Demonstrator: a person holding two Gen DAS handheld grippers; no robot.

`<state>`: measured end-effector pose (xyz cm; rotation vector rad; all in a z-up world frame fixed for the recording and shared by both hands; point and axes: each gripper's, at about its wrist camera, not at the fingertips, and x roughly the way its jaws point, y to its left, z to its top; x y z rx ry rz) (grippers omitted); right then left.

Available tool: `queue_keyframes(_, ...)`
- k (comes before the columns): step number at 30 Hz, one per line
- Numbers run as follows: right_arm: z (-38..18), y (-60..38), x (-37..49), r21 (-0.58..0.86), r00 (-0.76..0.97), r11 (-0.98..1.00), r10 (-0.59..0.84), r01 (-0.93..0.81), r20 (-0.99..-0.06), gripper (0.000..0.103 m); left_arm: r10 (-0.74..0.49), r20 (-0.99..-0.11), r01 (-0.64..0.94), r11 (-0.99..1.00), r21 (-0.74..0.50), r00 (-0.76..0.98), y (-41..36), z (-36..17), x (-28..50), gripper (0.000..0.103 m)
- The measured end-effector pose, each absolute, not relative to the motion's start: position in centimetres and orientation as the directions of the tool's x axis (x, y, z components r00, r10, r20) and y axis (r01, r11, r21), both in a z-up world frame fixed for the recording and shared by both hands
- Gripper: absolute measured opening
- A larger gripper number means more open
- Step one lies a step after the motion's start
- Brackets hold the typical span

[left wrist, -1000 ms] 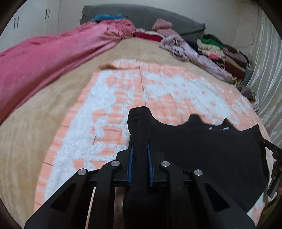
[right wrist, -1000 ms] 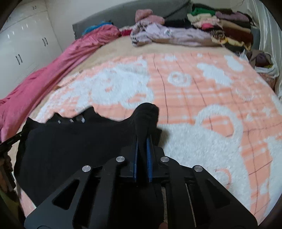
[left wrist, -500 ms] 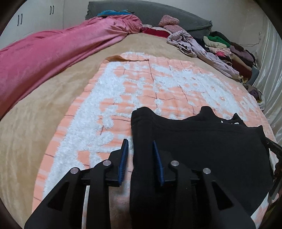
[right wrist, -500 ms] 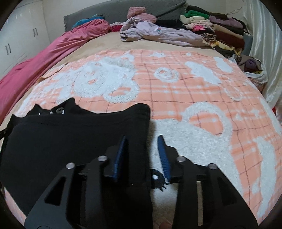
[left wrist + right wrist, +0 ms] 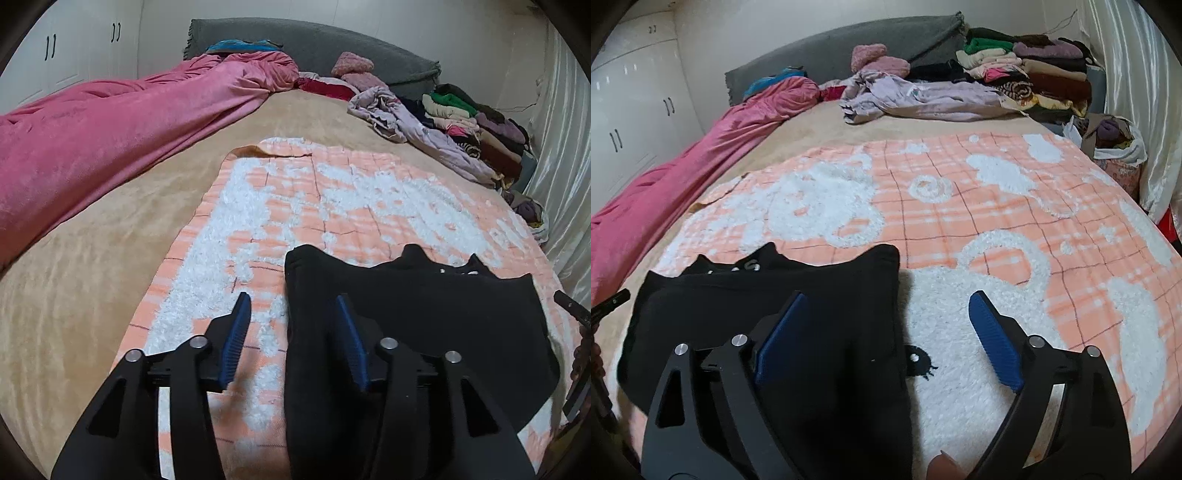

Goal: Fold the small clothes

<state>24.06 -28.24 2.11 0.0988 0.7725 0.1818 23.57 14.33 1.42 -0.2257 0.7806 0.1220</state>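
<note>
both claws spread, jaws just been opening: left claw (image 5: 291, 332), right claw (image 5: 886, 332). black garment (image 5: 424, 314) released, lying flat on blanket (image 5: 997, 206), edges under each claw. risk: pads snag cloth on withdrawal, dragging fold open.

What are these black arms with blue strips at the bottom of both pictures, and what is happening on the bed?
They are two hand-held grippers; a person carries one in each hand, and a small camera on each looks forward along its jaws. One picture comes from the left gripper, the other from the right gripper. Between them a black fabric garment lies flat on an orange and white fluffy checked blanket, spread over a beige bedcover. Both pairs of jaws have just been opening, so the garment is released: each straddles one edge of it without pressing. Nothing is held.
</note>
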Motion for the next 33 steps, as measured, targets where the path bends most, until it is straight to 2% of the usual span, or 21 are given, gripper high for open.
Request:
queue_keyframes(2,2.4,-28.0,23.7,0.149,0.706,0.979,0.202,-0.137,-0.678,0.085,0.028,-0.703,-0.183,0.972,-0.147,0.711,14.0,1.8,23.1,0.054)
queue_keyframes(3,2.5,-27.7,23.4,0.150,0.705,0.977,0.213,-0.151,-0.677,0.086,0.030,-0.702,-0.178,0.974,-0.139,0.712,13.9,2.0,23.0,0.061)
queue_keyframes(5,2.7,-27.2,23.0,0.149,0.701,0.974,0.226,-0.170,-0.676,0.087,0.035,-0.699,-0.163,0.980,-0.116,0.714,13.2,2.2,22.6,0.069)
queue_keyframes(8,2.8,-25.9,22.0,0.136,0.695,0.968,0.245,-0.209,-0.676,0.088,0.030,-0.699,-0.147,0.983,-0.109,0.715,12.7,2.3,22.3,0.071)
queue_keyframes(17,4.5,-20.7,17.9,0.132,0.679,0.925,0.354,-0.357,-0.643,0.090,-0.007,-0.698,-0.091,0.991,-0.103,0.716,10.7,2.9,20.9,0.087)
queue_keyframes(24,3.4,-17.3,15.9,0.063,0.628,0.895,0.358,-0.441,-0.691,0.090,-0.004,-0.702,-0.069,0.995,-0.075,0.712,9.3,2.9,19.5,0.088)
queue_keyframes(33,-1.0,-16.8,16.2,0.143,0.493,0.906,0.343,-0.397,-0.800,0.090,0.011,-0.799,-0.070,0.997,-0.040,0.602,8.4,-1.9,19.5,0.088)
